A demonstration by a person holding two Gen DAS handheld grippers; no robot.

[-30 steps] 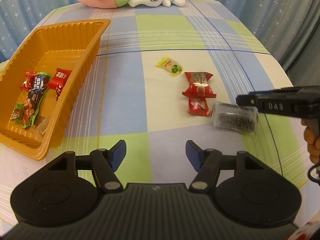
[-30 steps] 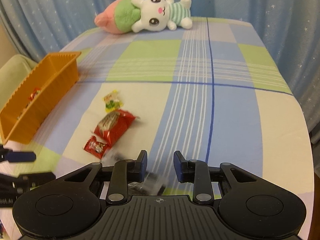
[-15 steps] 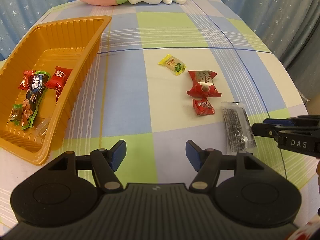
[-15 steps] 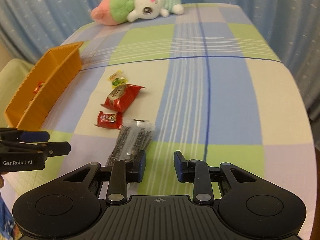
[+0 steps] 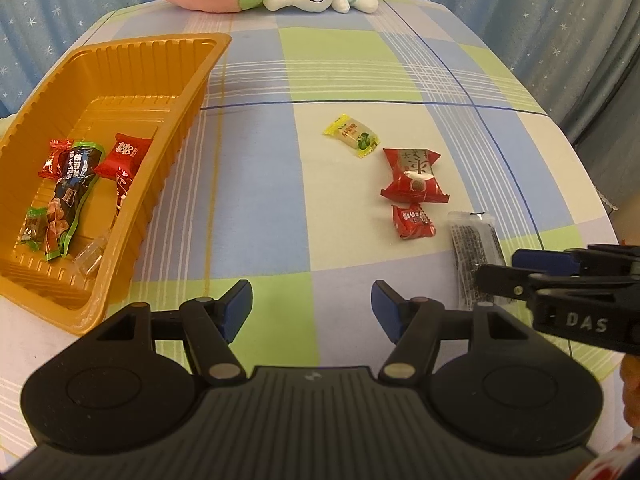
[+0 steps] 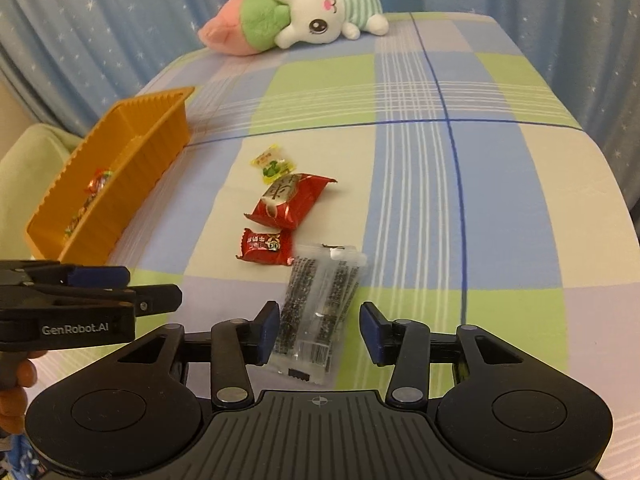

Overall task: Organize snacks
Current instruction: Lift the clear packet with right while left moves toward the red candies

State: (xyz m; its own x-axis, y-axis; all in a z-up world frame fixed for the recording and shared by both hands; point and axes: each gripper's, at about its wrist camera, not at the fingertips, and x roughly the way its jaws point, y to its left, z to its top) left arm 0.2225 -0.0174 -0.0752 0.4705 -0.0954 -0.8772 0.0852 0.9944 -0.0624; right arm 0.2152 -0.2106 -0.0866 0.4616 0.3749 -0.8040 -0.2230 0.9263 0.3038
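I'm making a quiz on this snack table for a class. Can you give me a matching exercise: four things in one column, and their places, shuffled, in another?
Things:
1. yellow candy
2. clear seaweed pack
3. plush rabbit
4. dark blue packet

Places:
A. inside the orange tray
B. at the table's far edge
C. on the cloth between the right gripper fingers
D. on the cloth just beyond the big red packet

Pairs: 1-D, 2-C, 3-B, 4-A
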